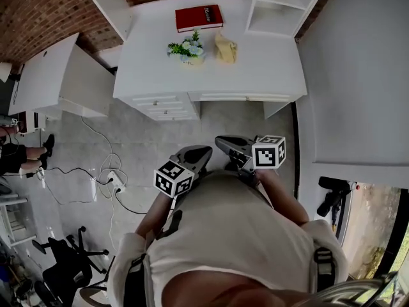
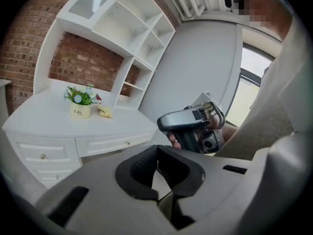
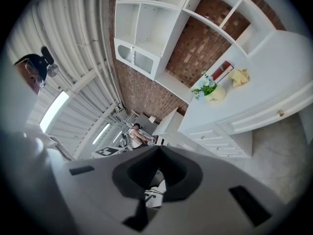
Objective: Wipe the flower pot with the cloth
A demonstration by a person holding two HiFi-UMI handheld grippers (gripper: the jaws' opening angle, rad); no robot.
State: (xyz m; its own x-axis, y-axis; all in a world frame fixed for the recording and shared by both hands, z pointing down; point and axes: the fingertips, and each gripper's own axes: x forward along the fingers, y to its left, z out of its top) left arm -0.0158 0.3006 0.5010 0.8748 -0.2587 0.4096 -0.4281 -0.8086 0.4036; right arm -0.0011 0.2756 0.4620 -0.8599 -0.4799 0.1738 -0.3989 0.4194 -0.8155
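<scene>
The left gripper [image 2: 157, 153] has its two dark fingers pressed together at the tips, with nothing between them. The right gripper [image 3: 160, 151] is the same: fingers closed tip to tip and empty. Both are held close to the person's chest above the grey floor [image 1: 211, 117], fingers pointing towards a white desk [image 1: 255, 75] that stands well apart from them.

The flower pot [image 1: 190, 61], pale yellow with green leaves and small white and blue blooms, stands on the desk top far ahead of both pairs of fingers. In the left gripper view it lies up and to the left of the fingers; in the right gripper view it lies up and to the right of them. The yellow cloth [image 1: 225, 48] lies crumpled just beside the pot, on the side nearer the right gripper's fingers. A red book [image 1: 199, 17] lies flat beyond the pot, farther from the fingers, near the brick wall [image 1: 51, 11].

In the left gripper view, the right gripper shows just beyond and to the right of the left fingers, grasped in a hand [image 2: 175, 142]. Left of the left gripper's fingers, a power strip [image 1: 115, 181] with cables lies on the floor.
</scene>
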